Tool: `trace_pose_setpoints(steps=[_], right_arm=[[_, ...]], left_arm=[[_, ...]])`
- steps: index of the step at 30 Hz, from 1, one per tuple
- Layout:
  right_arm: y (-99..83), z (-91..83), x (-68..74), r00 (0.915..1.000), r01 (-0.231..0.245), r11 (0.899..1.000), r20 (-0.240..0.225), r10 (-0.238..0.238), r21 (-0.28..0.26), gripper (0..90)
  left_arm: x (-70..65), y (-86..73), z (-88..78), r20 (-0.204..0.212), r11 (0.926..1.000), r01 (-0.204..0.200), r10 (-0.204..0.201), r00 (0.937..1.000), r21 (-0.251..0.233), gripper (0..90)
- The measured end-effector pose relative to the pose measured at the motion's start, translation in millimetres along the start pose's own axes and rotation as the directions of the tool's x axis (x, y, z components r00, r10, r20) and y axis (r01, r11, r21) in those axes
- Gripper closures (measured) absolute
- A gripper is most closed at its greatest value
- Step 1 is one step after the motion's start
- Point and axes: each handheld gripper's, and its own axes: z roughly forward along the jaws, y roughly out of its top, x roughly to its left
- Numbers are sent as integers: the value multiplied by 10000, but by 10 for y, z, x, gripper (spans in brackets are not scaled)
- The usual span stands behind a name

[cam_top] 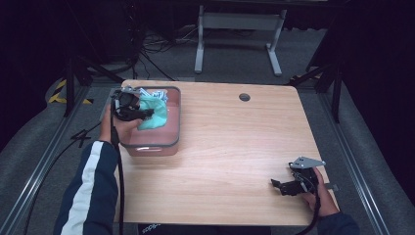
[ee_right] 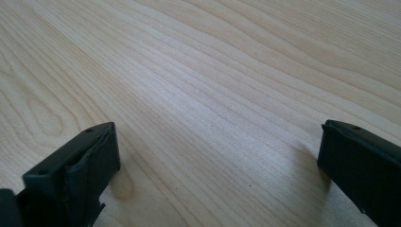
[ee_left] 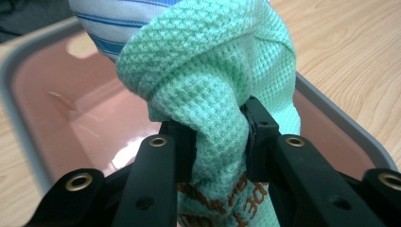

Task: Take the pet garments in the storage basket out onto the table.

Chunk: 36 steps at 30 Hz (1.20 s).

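A thick fold of the mint-green waffle cloth (ee_left: 208, 90) is clamped between the two black jaws of the left gripper (ee_left: 218, 142), which is held over the pink tub (cam_top: 172, 128) at the table's (cam_top: 235, 147) far-left corner; in the high view the cloth is seen bunched inside the tub, just beside a white cloth with blue stripes (ee_left: 111, 21). The bite is taken on a rolled bundle rather than a flat edge, so only the outer layers may be truly held, and it is judged that the inner folds could slide free if the cloth is lifted quickly. The striped cloth is pressed against the green one above the jaws, and it could be dragged up and spilled over the grey rim if the two are tangled; whether they are tangled cannot be told. The tub looks light, and it might be shifted or tipped should the cloth catch on its wall. A printed label at the cloth's lower end is partly hidden behind the jaws. The right gripper (cam_top: 288, 186) is rested low at the table's near-right corner, well apart from the tub, its jaws spread wide over bare wood with nothing between them, so no support could be given promptly if the tub slid.
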Motion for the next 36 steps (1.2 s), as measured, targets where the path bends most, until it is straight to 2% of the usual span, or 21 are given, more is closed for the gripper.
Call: trace_pose_setpoints(steps=[2,5,6,11,14,16,24,25,31,36], right_arm=[[0,0,0,10000,0,10000,-2,0,-4,1],[0,0,0,10000,-1,10000,-1,1,-1,1],[0,0,0,10000,-1,10000,2,1,-3,1],[0,0,0,10000,-3,10000,-2,3,-3,2],[0,0,0,10000,-3,10000,1,3,-3,1],[0,0,0,10000,-2,10000,2,2,-2,1],[0,0,0,10000,-1,10000,2,1,1,1],[0,0,0,10000,1,10000,2,-1,-2,1],[0,0,0,10000,-2,10000,3,2,0,1],[0,0,0,10000,0,10000,2,0,-1,1]], left_arm=[[-9,-38,-88,91,9996,-119,122,9999,-265,705],[-21,-59,-150,215,9990,-95,104,9997,-434,705],[-45,-74,-225,266,9967,-121,143,9995,-797,705],[-110,-89,-342,310,9920,-332,372,9988,-1215,705],[-154,-103,-402,401,9892,-323,384,9985,-1431,705],[-186,-109,-444,442,9843,-351,434,9981,-1728,705],[-287,-107,-570,534,9774,-640,762,9957,-2013,705],[-297,-99,-576,540,9744,-720,853,9949,-2131,705],[-415,-35,-624,699,9734,-886,1054,9920,-2111,705],[-518,45,-649,780,9683,-1196,1397,9871,-2195,705]])
